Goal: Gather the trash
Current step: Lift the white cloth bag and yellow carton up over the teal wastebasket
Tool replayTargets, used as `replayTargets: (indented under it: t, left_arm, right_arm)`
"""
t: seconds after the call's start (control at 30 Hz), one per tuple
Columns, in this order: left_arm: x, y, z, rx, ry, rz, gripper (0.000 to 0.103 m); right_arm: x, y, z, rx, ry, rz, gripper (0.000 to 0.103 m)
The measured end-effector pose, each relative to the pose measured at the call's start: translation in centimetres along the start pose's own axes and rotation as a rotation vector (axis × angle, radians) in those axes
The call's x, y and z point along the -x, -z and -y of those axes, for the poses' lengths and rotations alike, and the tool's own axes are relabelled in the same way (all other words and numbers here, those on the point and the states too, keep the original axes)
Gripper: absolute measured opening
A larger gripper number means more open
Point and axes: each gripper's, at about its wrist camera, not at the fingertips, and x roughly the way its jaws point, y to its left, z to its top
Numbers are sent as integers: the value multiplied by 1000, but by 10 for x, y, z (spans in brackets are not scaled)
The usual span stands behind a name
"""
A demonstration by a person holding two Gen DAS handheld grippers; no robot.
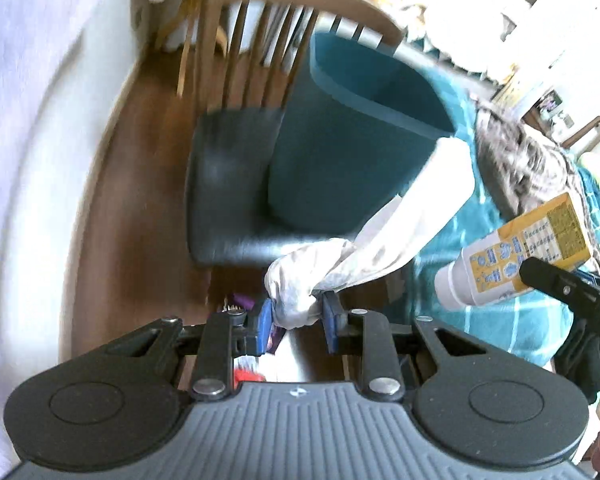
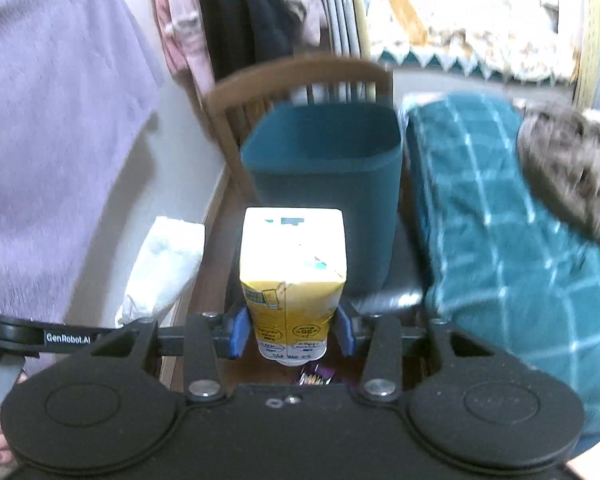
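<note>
My left gripper [image 1: 298, 322] is shut on a crumpled white paper wrapper [image 1: 332, 272], which trails up and to the right over a chair seat. My right gripper [image 2: 292, 330] is shut on a yellow and white drink carton [image 2: 294, 276], held upright between the blue pads [image 2: 238, 332]. The same carton [image 1: 520, 256] shows at the right of the left wrist view, with the other gripper's black finger on it. A teal waste bin [image 2: 324, 172] stands on the chair just beyond both grippers; its open mouth [image 1: 384, 88] faces up. The white wrapper [image 2: 164, 264] hangs left of the carton.
The bin sits on a wooden chair [image 1: 228, 184] with a dark seat and slatted back. A teal checked blanket [image 2: 500, 240] with a furry brown item [image 2: 572, 168] lies to the right. A lilac cloth [image 2: 52, 152] hangs at the left. Wooden floor [image 1: 140, 208] shows below.
</note>
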Motion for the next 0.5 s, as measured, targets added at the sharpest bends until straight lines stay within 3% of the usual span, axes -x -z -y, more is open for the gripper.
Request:
replayTargets:
  t: [0.23,0.5]
  left_arm:
    - [21,-61,39,-82,-37,77,25]
    - [-25,-151,74,-37,-135,90,25]
  right_arm:
    - [13,-60,-2,40,33,83,42]
    - [-28,-126,29,85,-13,116,42]
